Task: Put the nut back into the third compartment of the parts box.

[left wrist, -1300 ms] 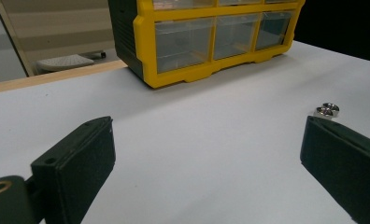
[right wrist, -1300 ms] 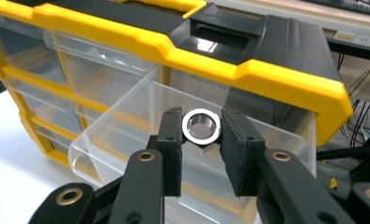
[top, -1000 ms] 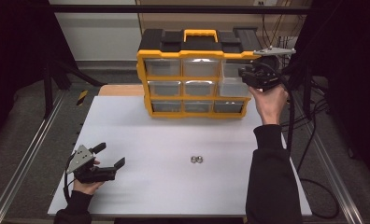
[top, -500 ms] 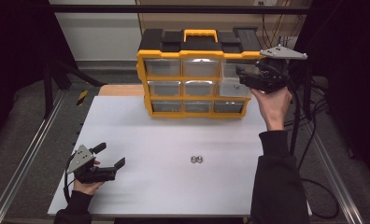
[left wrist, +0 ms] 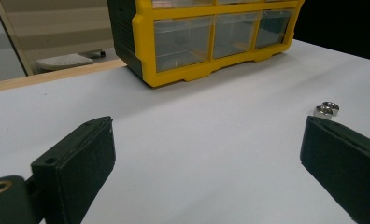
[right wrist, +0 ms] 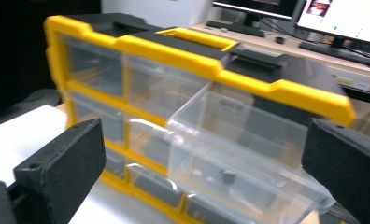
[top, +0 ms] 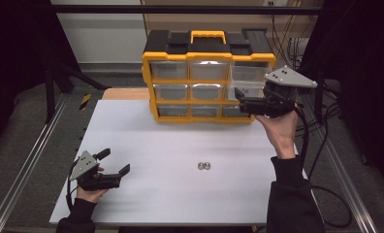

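A yellow and black drawer cabinet (top: pixel 207 80) stands at the back of the white table (top: pixel 170 141). Its top right clear drawer (right wrist: pixel 239 149) is pulled partly out. My right gripper (top: pixel 241 101) hovers open in front of the cabinet's right side. In the right gripper view, the right gripper (right wrist: pixel 202 158) has its jaws wide apart with the drawer ahead of them and not touched. Two small metal nuts (top: pixel 203 166) lie together on the table. My left gripper (top: pixel 116 161) rests open at the front left. The nuts (left wrist: pixel 327 109) lie beyond its right jaw.
The cabinet (left wrist: pixel 206 37) holds several closed clear drawers. A metal rail (top: pixel 30 165) runs along the table's left side and cables (top: pixel 321 145) hang at the right. A desk with monitors (right wrist: pixel 342 18) lies behind the cabinet.
My right gripper has come down and back a little from the cabinet's upper right corner. The left gripper and the nuts have not moved.
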`<state>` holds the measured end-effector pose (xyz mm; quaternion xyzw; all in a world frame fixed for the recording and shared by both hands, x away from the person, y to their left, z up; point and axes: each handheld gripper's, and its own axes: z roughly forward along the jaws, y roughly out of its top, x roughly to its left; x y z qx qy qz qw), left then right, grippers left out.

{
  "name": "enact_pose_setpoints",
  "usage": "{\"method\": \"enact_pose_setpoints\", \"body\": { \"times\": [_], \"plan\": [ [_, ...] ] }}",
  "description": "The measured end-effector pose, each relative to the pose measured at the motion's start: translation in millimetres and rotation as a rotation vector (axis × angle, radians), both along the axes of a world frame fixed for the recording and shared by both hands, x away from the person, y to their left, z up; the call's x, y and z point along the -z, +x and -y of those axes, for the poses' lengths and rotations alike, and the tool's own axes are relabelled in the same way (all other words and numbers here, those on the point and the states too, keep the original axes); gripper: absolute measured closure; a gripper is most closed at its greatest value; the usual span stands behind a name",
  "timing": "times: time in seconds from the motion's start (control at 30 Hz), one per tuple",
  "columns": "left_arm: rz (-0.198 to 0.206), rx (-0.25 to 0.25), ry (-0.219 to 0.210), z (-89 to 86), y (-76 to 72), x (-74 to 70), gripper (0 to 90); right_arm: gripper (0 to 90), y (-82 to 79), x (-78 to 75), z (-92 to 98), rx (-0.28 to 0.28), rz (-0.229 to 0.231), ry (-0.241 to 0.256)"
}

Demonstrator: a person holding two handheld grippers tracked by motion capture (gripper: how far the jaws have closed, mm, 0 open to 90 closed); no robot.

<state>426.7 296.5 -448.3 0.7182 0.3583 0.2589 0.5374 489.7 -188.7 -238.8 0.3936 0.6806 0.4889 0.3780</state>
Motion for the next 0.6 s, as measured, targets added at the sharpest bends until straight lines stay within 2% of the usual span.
{"method": "enact_pose_setpoints", "body": {
  "times": [0.13, 0.17, 0.27, 0.37, 0.47, 0.53, 0.6],
  "plan": [
    [0.000, 0.000, -0.002, -0.1, 0.1, 0.1, 3.2, 0.2, -8.7, 9.7, -0.2, -0.026, 0.010, 0.025],
    [-0.001, 0.000, 0.000, 0.0, 0.2, 0.2, 3.2, 0.2, -13.5, 17.9, -0.8, -0.034, 0.007, 0.029],
    [0.000, 0.001, 0.002, 0.1, 0.1, 0.1, 3.2, 0.2, -17.5, 27.0, -1.4, -0.037, 0.001, 0.032],
    [-0.002, 0.000, 0.000, 0.3, 0.0, 0.2, 3.2, 0.2, -25.2, 44.4, -1.7, -0.050, -0.006, 0.043],
    [-0.003, 0.000, 0.001, 0.6, 0.1, 0.5, 3.2, 0.2, -28.8, 52.6, -2.7, -0.057, -0.014, 0.036],
    [-0.003, 0.000, 0.002, 0.8, 0.1, 0.6, 3.2, 0.2, -33.4, 64.6, -4.3, -0.079, -0.031, 0.045],
    [-0.003, 0.001, 0.001, 1.0, -0.1, 0.6, 3.2, 0.2, -34.6, 68.3, -4.8, -0.081, -0.036, 0.046]
  ]
}}
